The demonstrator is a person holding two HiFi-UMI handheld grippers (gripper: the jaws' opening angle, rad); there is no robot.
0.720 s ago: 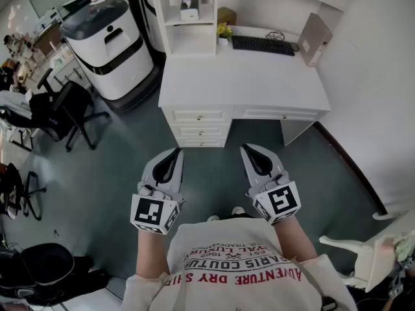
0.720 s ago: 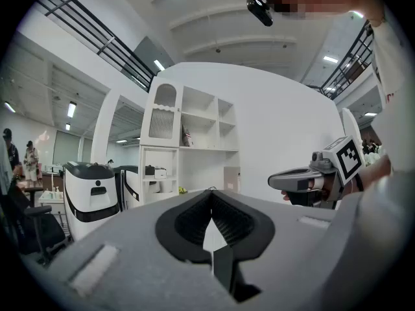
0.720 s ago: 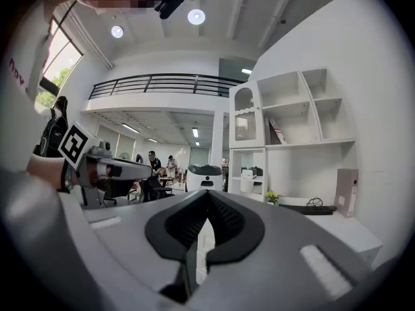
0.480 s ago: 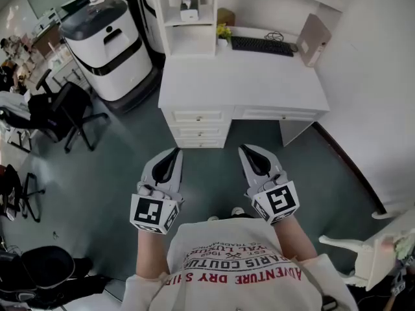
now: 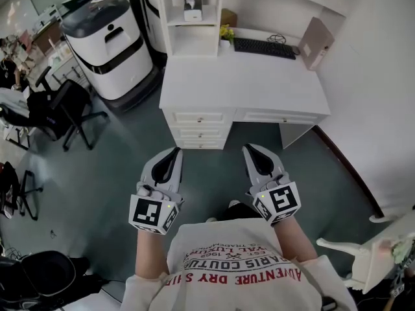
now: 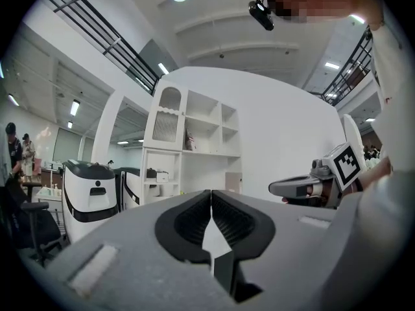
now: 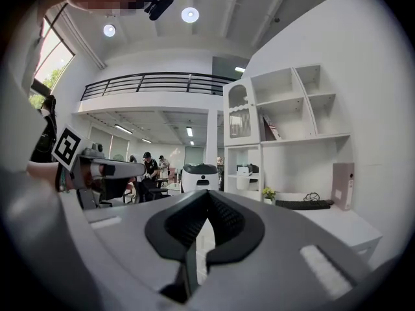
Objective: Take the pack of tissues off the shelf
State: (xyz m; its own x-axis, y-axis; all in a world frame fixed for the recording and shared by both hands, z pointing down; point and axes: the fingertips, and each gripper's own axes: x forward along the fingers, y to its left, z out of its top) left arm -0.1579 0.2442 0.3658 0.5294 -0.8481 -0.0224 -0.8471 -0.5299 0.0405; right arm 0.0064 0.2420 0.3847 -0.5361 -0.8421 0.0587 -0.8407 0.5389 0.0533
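Note:
A small white pack of tissues (image 5: 192,8) stands in the upper cubby of the white shelf unit (image 5: 189,39) at the desk's back left. It also shows small and far off in the left gripper view (image 6: 157,173) and the right gripper view (image 7: 244,171). My left gripper (image 5: 175,151) and right gripper (image 5: 250,149) hover side by side over the floor in front of the desk, well short of the shelf. Both are shut with nothing between their jaws, as each gripper's own view confirms for the left gripper (image 6: 211,193) and the right gripper (image 7: 208,193).
The white desk (image 5: 246,86) has drawers facing me and carries a black keyboard (image 5: 262,46), a small yellow plant (image 5: 225,32) and a beige folder (image 5: 316,41). A large white machine (image 5: 107,37) and a black office chair (image 5: 68,109) stand left. A white chair (image 5: 363,251) is at right.
Almost nothing: the head view has shifted slightly, the right gripper has drifted a little to the right, and a dark shoe now shows below the grippers.

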